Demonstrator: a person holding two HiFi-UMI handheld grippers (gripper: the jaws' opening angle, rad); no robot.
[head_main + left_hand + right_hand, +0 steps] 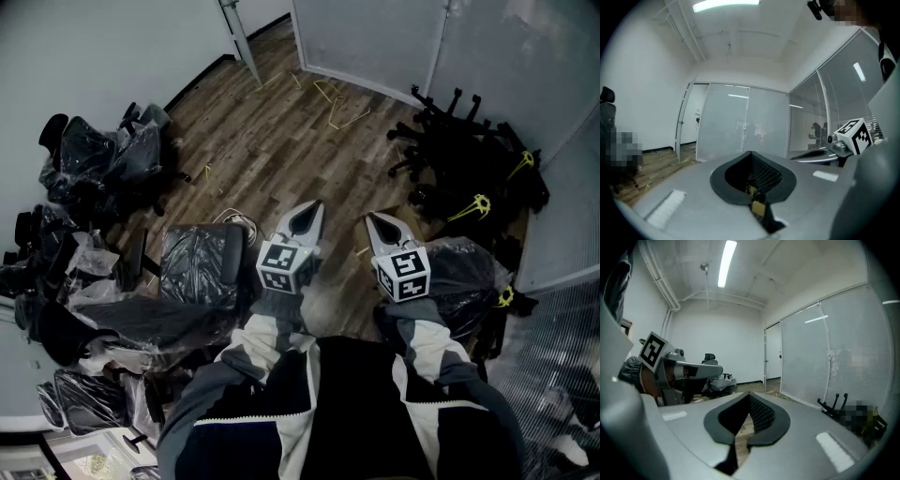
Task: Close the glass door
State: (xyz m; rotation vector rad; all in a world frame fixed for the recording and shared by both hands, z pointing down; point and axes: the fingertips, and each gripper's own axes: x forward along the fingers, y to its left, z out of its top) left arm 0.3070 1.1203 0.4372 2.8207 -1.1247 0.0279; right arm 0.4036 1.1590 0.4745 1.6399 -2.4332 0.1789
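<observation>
The frosted glass wall (375,37) runs along the far side of the wooden floor. Left of it a gap stands open, with a slim metal-framed door edge (239,37) beside the gap. In the left gripper view the same gap (691,124) lies left of the frosted panels (736,124). In the right gripper view it shows as a doorway (772,357). Both grippers are held side by side in front of me, well short of the door. My left gripper (307,211) (750,153) is shut and empty. My right gripper (377,221) (750,395) is shut and empty too.
Plastic-wrapped office chairs (103,169) crowd the left side, and one (202,253) stands close to my left gripper. A pile of black chair bases (469,159) fills the right corner. Yellow straps (337,103) lie on the floor near the glass.
</observation>
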